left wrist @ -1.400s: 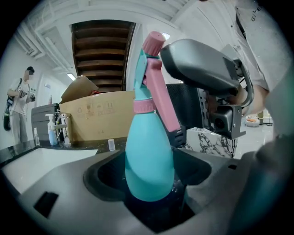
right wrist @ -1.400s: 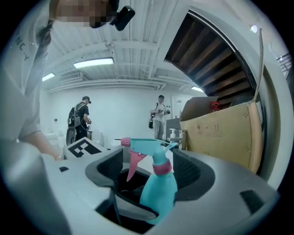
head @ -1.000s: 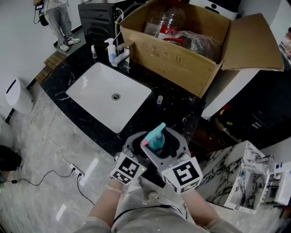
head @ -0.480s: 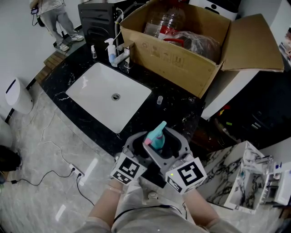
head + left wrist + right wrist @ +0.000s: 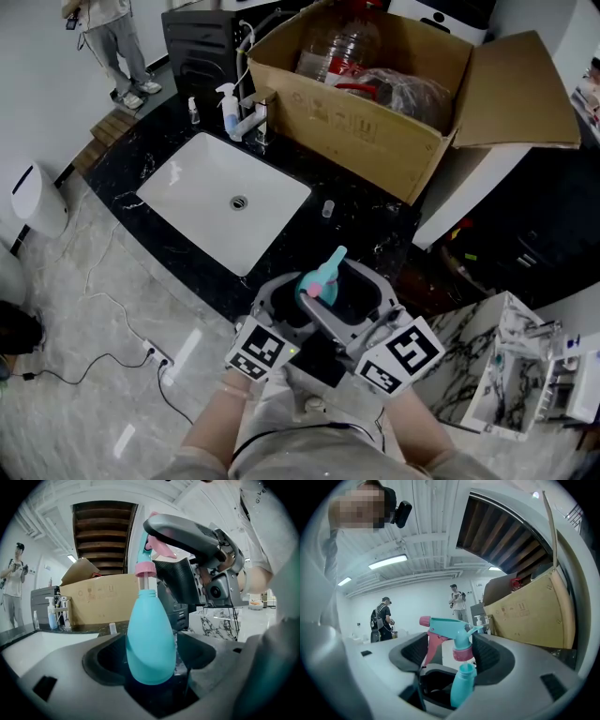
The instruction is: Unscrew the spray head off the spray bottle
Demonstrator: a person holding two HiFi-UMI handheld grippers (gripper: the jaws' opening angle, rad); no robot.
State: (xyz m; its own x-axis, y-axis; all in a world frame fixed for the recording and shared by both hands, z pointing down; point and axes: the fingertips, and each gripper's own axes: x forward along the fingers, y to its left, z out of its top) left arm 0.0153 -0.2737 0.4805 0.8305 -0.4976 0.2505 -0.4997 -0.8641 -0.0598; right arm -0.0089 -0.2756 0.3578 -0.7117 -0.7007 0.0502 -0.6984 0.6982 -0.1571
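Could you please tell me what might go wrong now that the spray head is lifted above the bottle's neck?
1. The right tongs, whose jaws have just been closing, grip the spray head by its uneven trigger and neck; it could twist or slip.
2. Its dip tube reaches into the turquoise bottle in the left tongs; lifting askew might snag it or flick drips.

Spray bottle [image 5: 150,639] in left gripper [image 5: 151,660]: smooth teal plastic, faint sheen. Spray head [image 5: 452,630]: teal-and-pink plastic. Jaws: matt grey plastic; pads [image 5: 105,665] matt black. Beyond the gripper: glossy black veined counter [image 5: 375,234], matt cardboard box [image 5: 347,117].
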